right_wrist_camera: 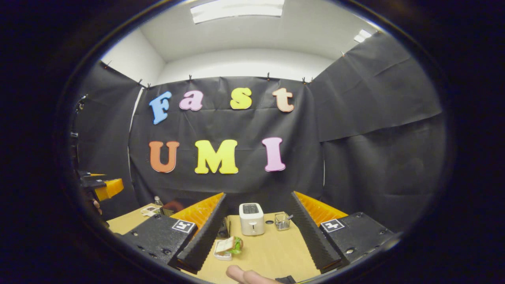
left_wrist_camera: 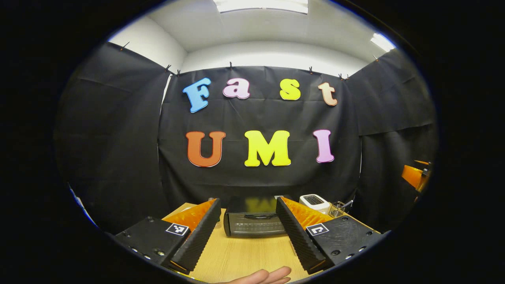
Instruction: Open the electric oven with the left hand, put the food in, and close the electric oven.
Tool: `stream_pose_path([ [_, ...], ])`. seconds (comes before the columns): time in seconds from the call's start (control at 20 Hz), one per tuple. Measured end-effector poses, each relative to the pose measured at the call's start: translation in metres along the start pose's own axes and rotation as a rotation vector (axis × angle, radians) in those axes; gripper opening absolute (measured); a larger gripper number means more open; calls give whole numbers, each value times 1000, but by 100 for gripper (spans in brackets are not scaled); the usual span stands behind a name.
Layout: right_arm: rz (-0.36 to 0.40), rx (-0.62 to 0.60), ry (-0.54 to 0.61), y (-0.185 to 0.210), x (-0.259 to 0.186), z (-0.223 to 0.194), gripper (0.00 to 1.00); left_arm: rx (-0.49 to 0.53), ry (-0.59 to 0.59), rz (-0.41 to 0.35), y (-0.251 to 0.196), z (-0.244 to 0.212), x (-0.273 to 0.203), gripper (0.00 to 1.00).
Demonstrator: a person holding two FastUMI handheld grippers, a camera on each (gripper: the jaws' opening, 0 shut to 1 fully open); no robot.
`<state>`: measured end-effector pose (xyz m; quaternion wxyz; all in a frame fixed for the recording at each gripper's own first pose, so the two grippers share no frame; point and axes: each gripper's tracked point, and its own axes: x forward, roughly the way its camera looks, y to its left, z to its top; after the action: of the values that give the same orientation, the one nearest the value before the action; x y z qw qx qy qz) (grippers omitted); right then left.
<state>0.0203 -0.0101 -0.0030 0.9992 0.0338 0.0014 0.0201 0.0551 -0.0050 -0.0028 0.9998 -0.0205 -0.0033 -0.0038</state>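
The black electric oven (left_wrist_camera: pixel 254 221) stands on the wooden table (left_wrist_camera: pixel 244 256), door shut, straight ahead between the fingers of my left gripper (left_wrist_camera: pixel 247 204). That gripper is open, holds nothing, and hovers short of the oven. The food, a sandwich on a small white dish (right_wrist_camera: pixel 228 246), lies on the table just inside the left finger of my right gripper (right_wrist_camera: pixel 257 197). The right gripper is open too, raised above the table. A sliver of the oven (right_wrist_camera: pixel 225 228) peeks out behind that finger.
A white toaster (right_wrist_camera: pixel 251 219) and a small wire basket (right_wrist_camera: pixel 281 221) stand at the back of the table, right of the oven. A person's fingers (left_wrist_camera: pixel 264 276) show at the bottom edge. The booth's cloth wall closes the back and sides.
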Motion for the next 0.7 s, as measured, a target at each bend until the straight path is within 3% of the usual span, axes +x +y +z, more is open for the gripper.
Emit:
stream_pose_path([
  [0.05, 3, 1, -1, 0, 4, 0, 100, -6, 6, -5, 0, -3, 13, 92],
  [0.1, 8, 2, -2, 0, 7, 0, 92, -10, 7, -11, 0, -4, 26, 92],
  [0.15, 10, 2, -5, -1, 12, 0, 100, -9, 7, -21, -2, -5, 39, 92],
  [0.35, 12, 13, -12, -8, 27, -5, 100, -6, 35, -31, -4, -25, 98, 92],
  [0.4, 19, 19, -9, -8, 30, -9, 100, -12, 50, -42, -8, -34, 111, 82],
  [0.45, 26, 23, -4, -8, 32, -13, 100, -18, 66, -53, -11, -44, 125, 93],
  [0.7, 48, 16, -3, -18, 45, -29, 100, -8, 202, -44, -13, -108, 185, 93],
])
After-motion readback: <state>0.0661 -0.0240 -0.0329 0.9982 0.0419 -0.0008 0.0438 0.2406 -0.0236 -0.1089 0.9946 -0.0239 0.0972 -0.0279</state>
